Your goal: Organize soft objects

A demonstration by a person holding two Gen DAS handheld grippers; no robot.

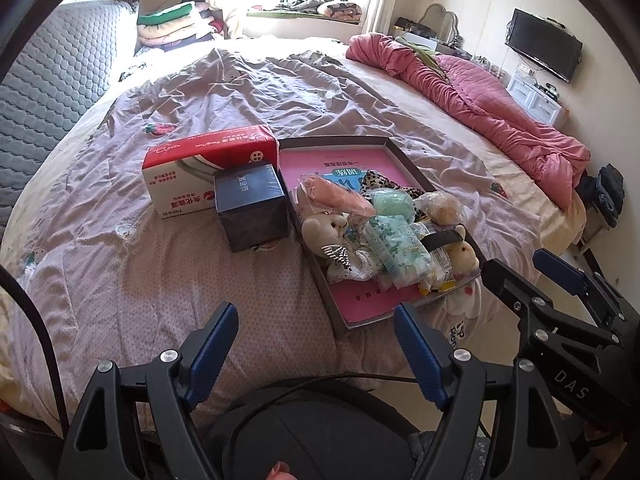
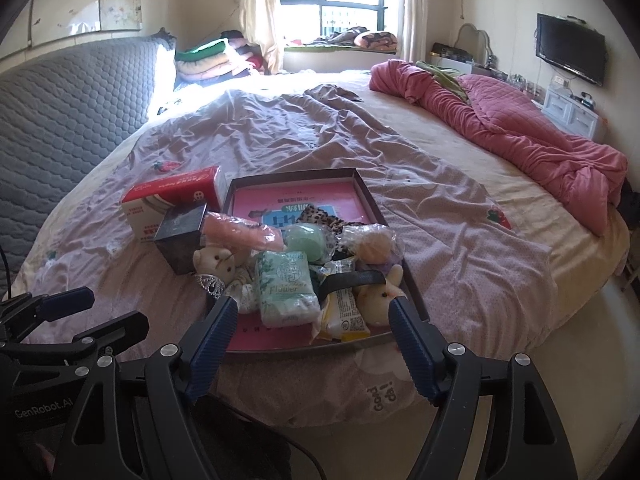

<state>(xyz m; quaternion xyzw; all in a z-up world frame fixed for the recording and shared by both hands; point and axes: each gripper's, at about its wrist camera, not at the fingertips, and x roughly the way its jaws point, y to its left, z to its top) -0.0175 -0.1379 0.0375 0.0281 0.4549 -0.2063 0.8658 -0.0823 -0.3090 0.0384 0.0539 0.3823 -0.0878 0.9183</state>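
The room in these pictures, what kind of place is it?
Most likely a home bedroom: a large bed with a rumpled pink quilt, folded bedding stacked by the window, and a wall-mounted television.

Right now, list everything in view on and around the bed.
tray: one, dark rim, pink floor, on bed near edge
tissue pack: one, mint green, in tray
teddy bear: one, beige, tray's left edge
rabbit toy: one, cream, tray front
red carton: one, red-white, left of tray
dark box: one, navy, before carton
pink quilt: one, bunched, right
television: one, black, wall
left gripper: open
right gripper: open
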